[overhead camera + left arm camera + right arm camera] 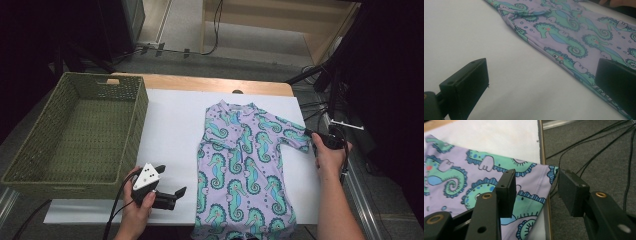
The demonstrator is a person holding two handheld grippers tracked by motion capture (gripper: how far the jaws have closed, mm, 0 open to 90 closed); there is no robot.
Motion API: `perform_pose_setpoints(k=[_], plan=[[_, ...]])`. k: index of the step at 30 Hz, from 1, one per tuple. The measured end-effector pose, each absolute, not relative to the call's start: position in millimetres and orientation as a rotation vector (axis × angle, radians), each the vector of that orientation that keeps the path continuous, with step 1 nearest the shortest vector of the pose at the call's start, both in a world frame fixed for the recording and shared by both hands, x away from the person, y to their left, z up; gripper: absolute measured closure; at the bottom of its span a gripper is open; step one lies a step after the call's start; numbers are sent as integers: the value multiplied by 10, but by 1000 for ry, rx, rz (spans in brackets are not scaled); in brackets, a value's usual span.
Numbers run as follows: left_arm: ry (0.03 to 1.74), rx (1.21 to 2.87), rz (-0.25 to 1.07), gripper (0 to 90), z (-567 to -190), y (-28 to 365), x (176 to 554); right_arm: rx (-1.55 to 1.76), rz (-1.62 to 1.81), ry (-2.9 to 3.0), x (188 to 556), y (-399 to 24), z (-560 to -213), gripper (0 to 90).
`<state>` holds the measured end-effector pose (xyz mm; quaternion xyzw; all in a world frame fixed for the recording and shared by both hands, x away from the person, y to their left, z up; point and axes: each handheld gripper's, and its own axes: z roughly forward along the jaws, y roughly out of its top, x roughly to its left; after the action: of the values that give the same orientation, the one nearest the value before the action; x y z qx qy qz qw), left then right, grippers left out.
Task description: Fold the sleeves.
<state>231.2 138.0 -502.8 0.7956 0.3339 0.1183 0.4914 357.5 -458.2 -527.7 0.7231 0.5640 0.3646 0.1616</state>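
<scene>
Seahorse-print garment [247, 167] lies flat on the white sheet [170, 130] in the lower middle of the high view, its collar toward the top of the frame and one short sleeve [534, 185] reaching to the right edge of the table [200, 82]. The right gripper [535, 192] is at this sleeve end, at the right of the high view; in the right gripper view its jaws stand partly apart, one over the cloth and the other beyond the table edge (the sleeve hem is between them, but the pads do not press it yet). The left gripper [167, 192] rests low at the lower left of the garment, jaws wide open with nothing in them, near the cloth's side edge. I judge that the step in hand is taking the sleeve, probably to fold it inward. The next move calls for closing the right jaws fully on the hem, then lifting it only a little so the body stays flat. The green woven basket [75, 135] waits at the left of the frame.
</scene>
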Motion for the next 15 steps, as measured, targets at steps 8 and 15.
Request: perform_pose_setpoints(k=[8, 15], plan=[[809, 1937, 288, 0, -5029, 1376, 2310, 2095, 959, 1605, 3612, -4557, -5309, 518], [807, 1943, 290, 0, -5033, 1365, 2309, 2070, 981, 1639, 3614, -4537, -5306, 686]])
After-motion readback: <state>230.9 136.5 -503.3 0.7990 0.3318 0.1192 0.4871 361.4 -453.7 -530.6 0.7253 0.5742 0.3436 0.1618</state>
